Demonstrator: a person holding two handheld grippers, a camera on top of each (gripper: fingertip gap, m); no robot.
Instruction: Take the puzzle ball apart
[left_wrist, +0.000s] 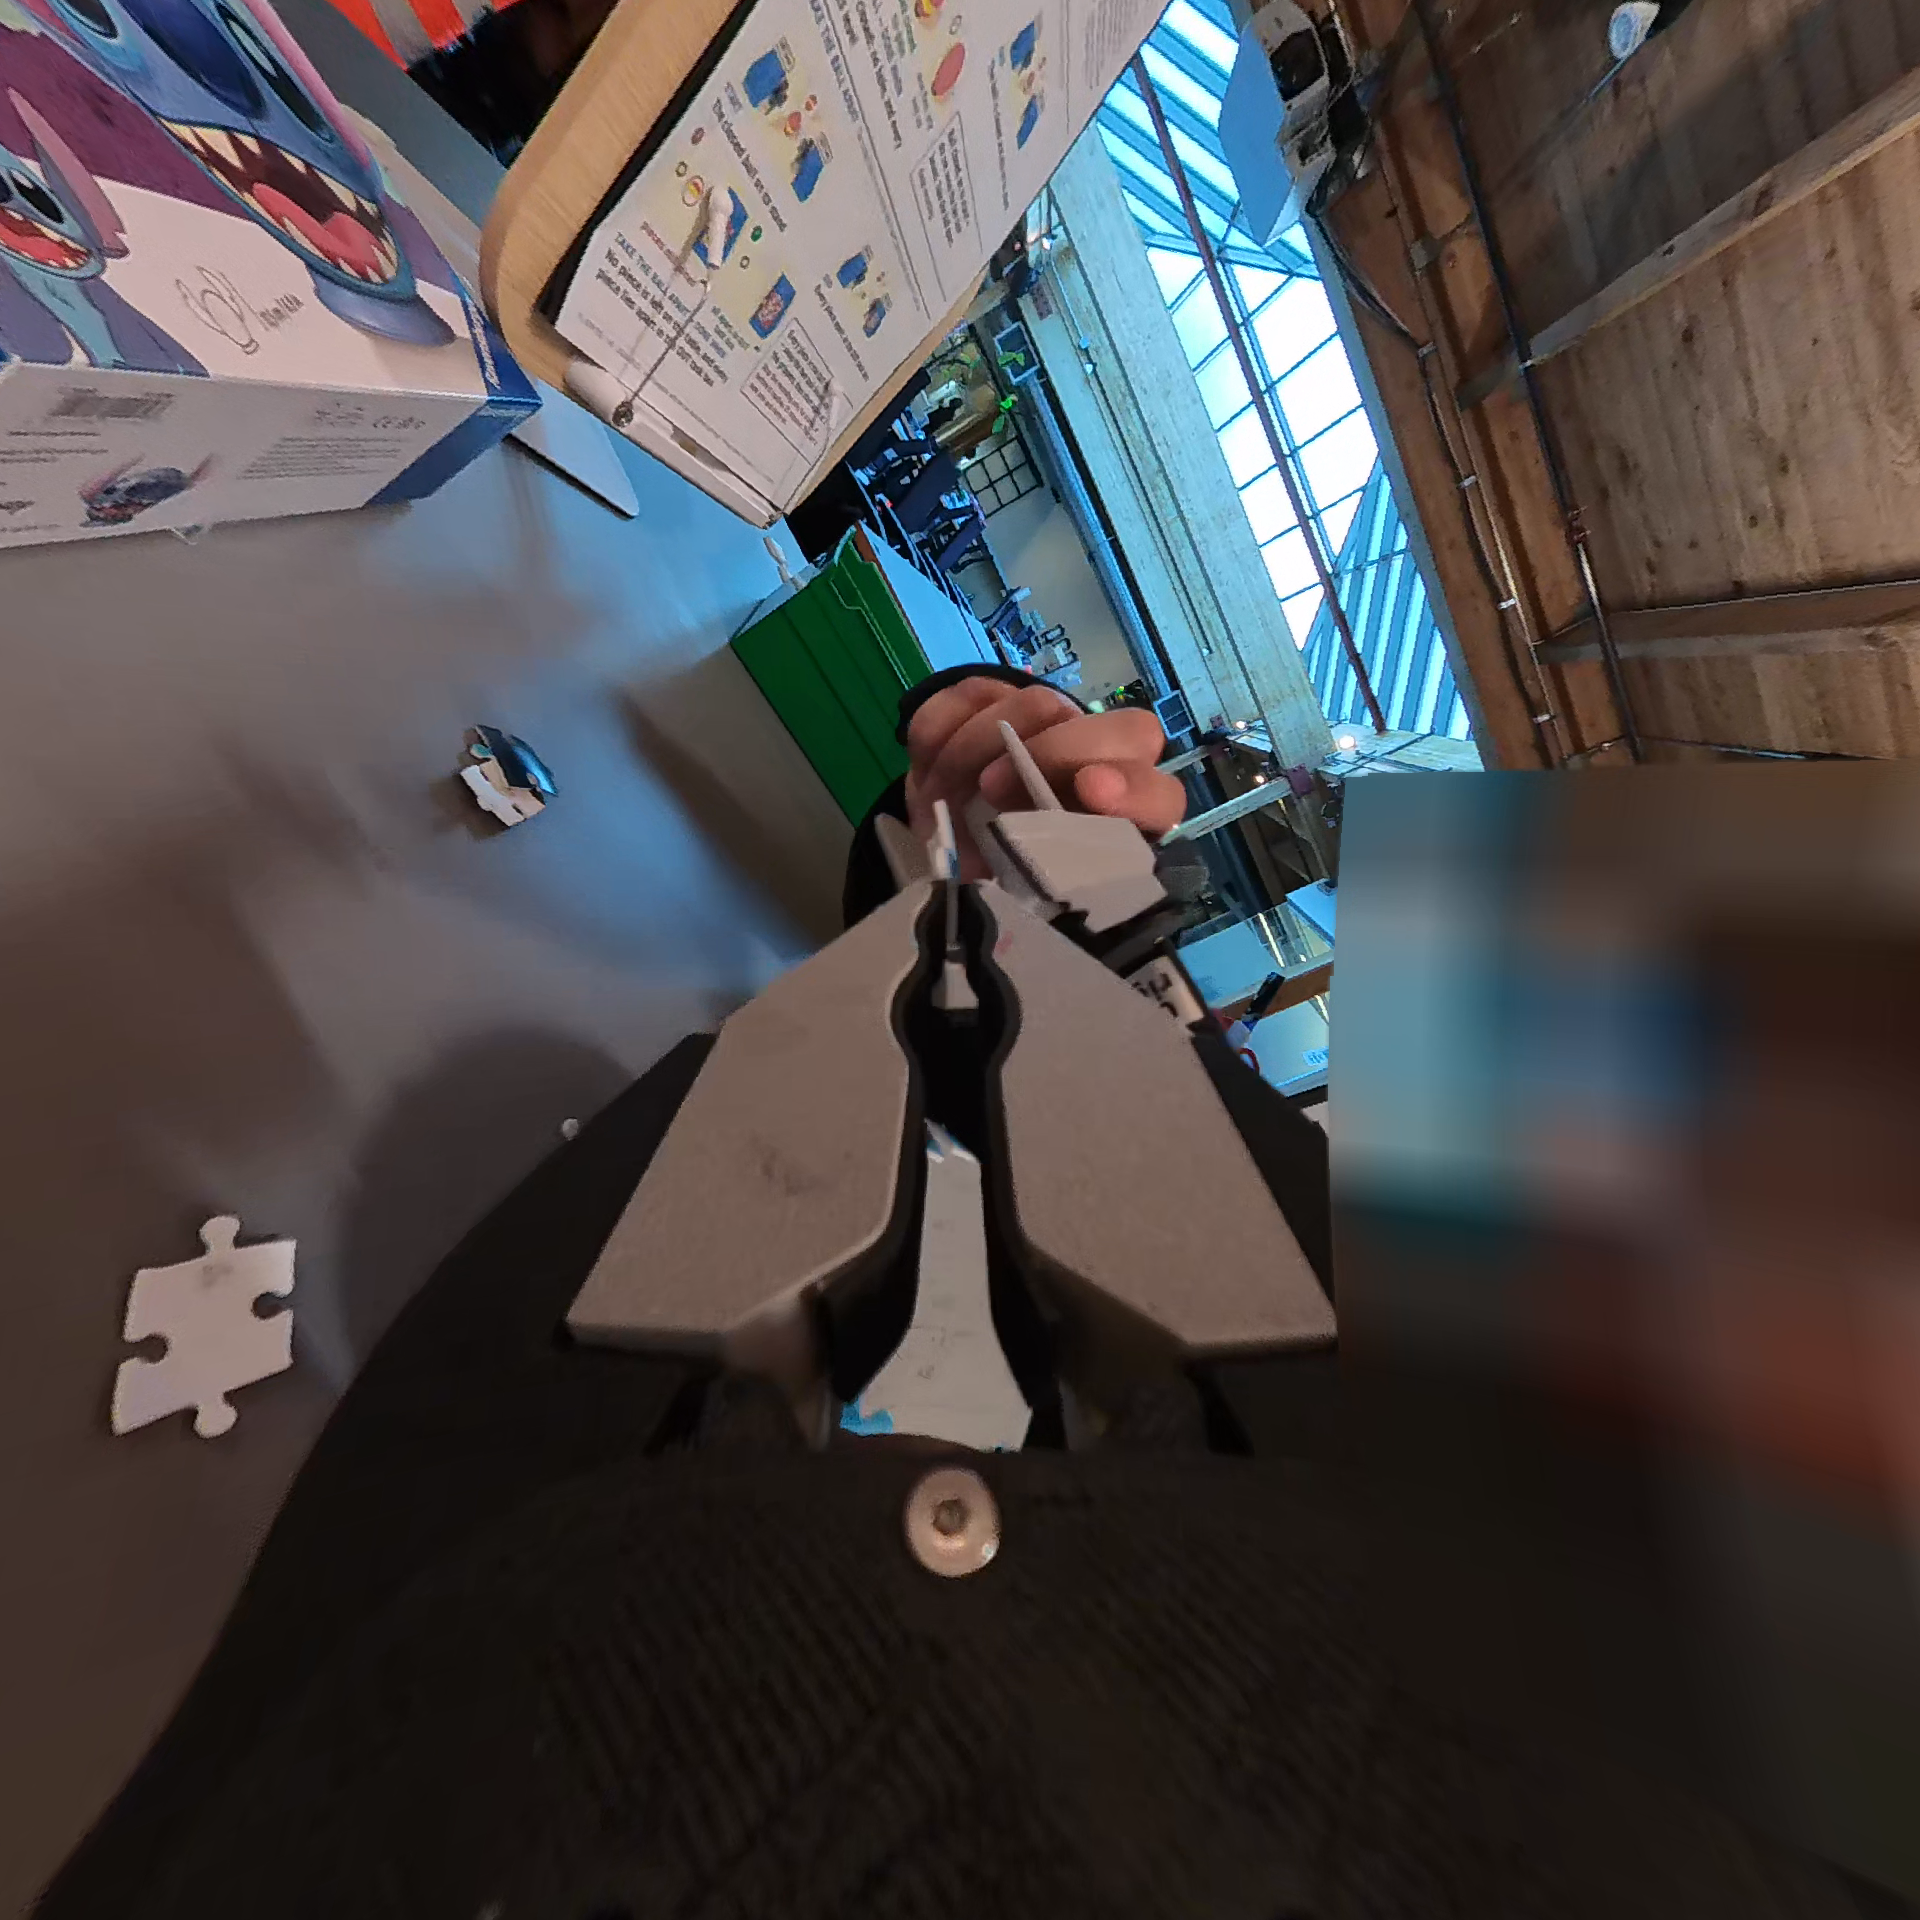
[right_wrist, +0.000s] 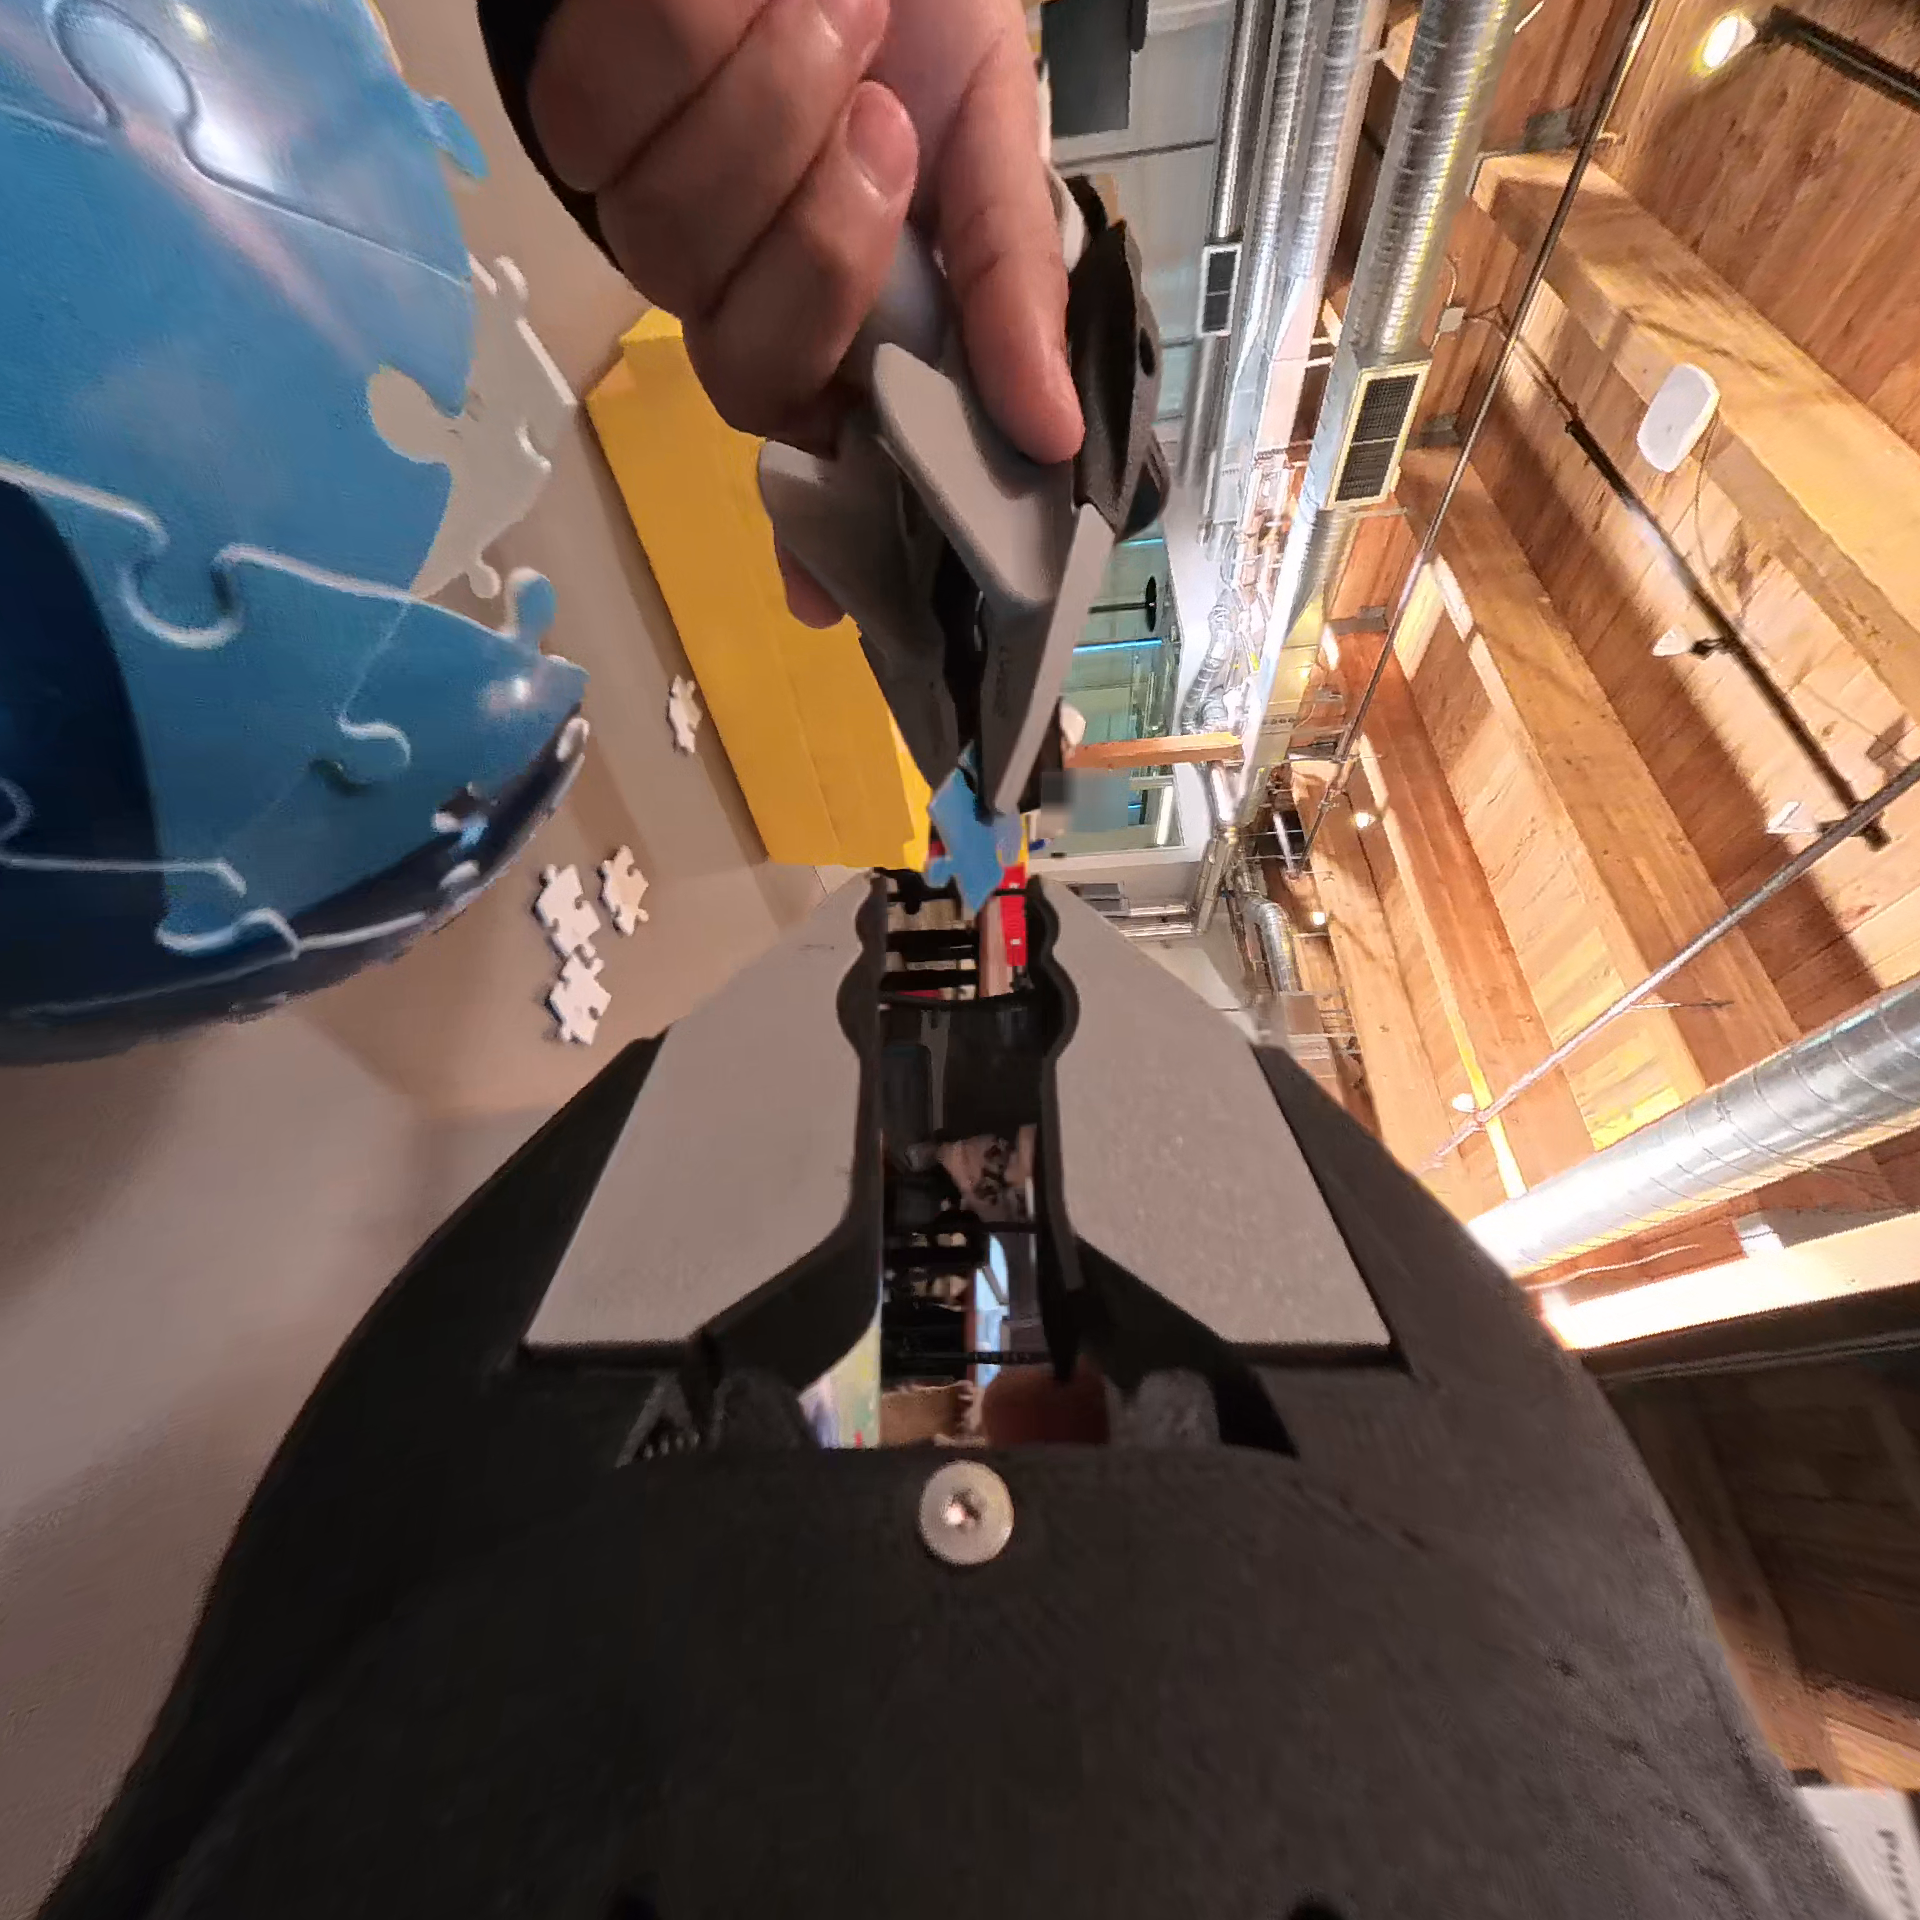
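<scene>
The puzzle ball (right_wrist: 208, 540) is glossy blue, partly dismantled. The left gripper (left_wrist: 951, 914) pinches a puzzle piece (left_wrist: 948, 1299); the right gripper (right_wrist: 961, 904) is apart.

The left gripper (left_wrist: 951, 914) is closed on a thin puzzle piece (left_wrist: 948, 894), raised off the table; the right gripper (right_wrist: 956, 904) faces it, fingers slightly apart and empty
</scene>
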